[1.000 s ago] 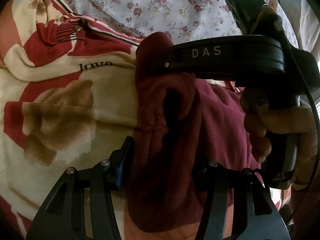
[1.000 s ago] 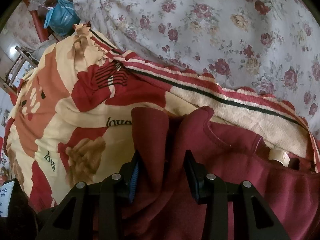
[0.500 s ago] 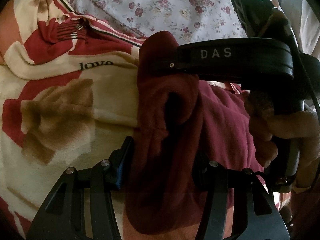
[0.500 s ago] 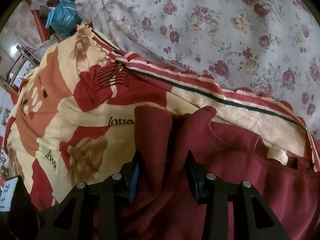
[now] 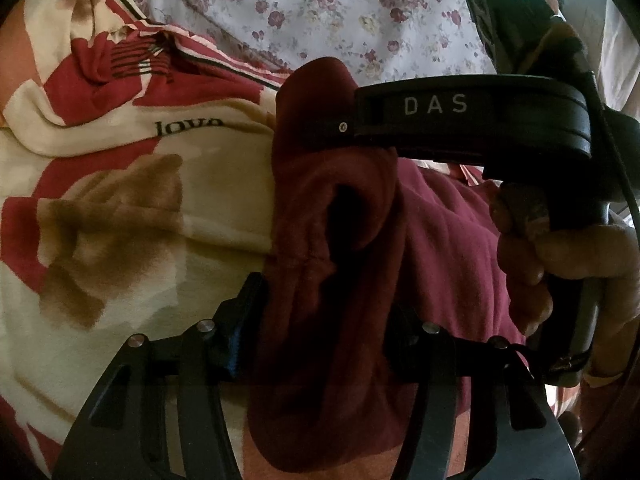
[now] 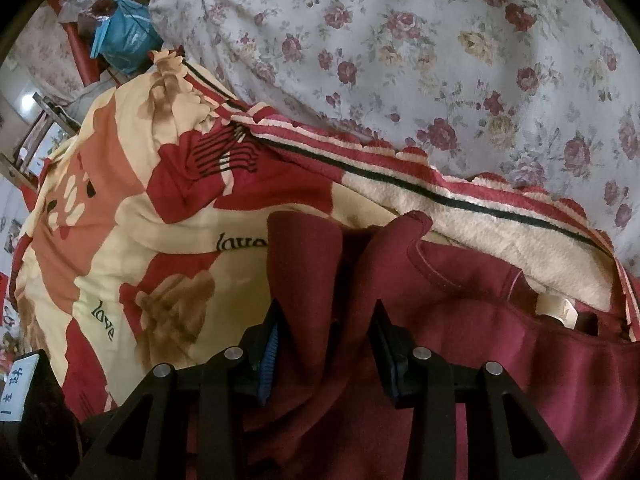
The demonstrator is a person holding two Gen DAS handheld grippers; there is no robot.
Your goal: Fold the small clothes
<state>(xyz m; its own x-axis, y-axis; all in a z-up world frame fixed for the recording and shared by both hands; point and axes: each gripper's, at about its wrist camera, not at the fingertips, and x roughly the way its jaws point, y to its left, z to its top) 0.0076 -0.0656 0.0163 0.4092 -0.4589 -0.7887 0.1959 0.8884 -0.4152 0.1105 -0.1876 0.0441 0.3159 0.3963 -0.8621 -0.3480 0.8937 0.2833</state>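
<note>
Item one, the dark red garment (image 5: 320, 264): we find it bunched on the patterned blanket (image 5: 120, 208), a thick fold of it rising between the fingers of both tools. Its neckline and a pale label (image 6: 556, 310) show at the right of the right wrist view.

Item two, the left gripper (image 5: 320, 332): its jaws are opening, with the fold of garment between them; the cloth still fills the gap and lies against both pads.

Item three, the right gripper (image 6: 324, 344): pinching a fold of the same garment, cloth pressed against both pads.

Item four, obstructions: in the left wrist view the body of the right tool, lettered DAS (image 5: 436, 105), crosses the upper right, with the person's right hand (image 5: 568, 256) on its handle, hiding the far part of the garment.

Item five, surroundings: the cream, red and brown blanket bears the word "love" (image 6: 105, 319); beyond it we note a floral sheet (image 6: 440, 48) and, far left, a blue bag (image 6: 120, 40).
</note>
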